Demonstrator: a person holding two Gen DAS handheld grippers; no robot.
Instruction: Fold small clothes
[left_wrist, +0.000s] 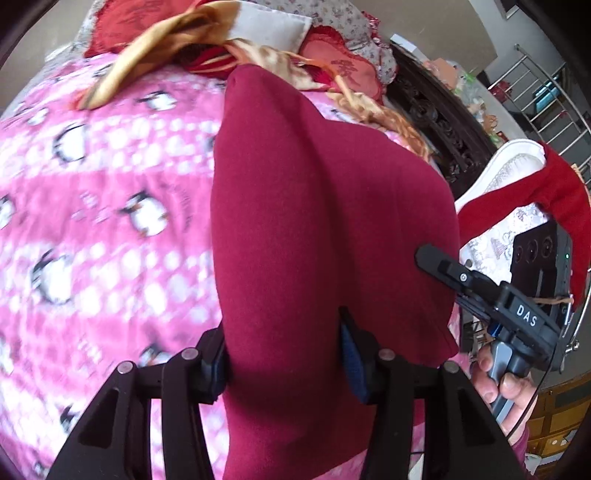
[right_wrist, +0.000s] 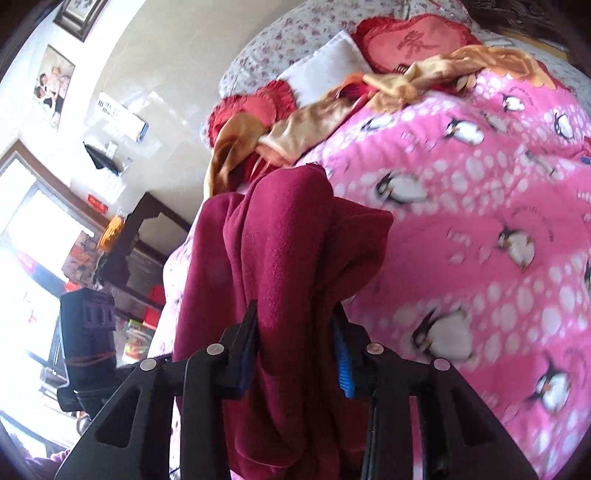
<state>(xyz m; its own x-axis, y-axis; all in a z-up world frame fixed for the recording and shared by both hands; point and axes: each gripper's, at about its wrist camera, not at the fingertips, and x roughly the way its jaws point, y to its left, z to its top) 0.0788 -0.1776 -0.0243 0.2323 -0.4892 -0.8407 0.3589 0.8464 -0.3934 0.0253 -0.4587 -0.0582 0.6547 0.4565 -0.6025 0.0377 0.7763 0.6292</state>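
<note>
A dark red fleece garment hangs above the pink penguin blanket. My left gripper is shut on the garment's near edge, cloth bunched between both pads. In the left wrist view the right gripper reaches in from the right and touches the garment's right edge. In the right wrist view my right gripper is shut on a thick fold of the same garment, which drapes down over the fingers. The left gripper's body shows at the left there.
The pink penguin blanket covers the bed. Gold satin cloth, a white pillow and red heart cushions lie at the head. A dark carved headboard and a bright red cloth lie to the right.
</note>
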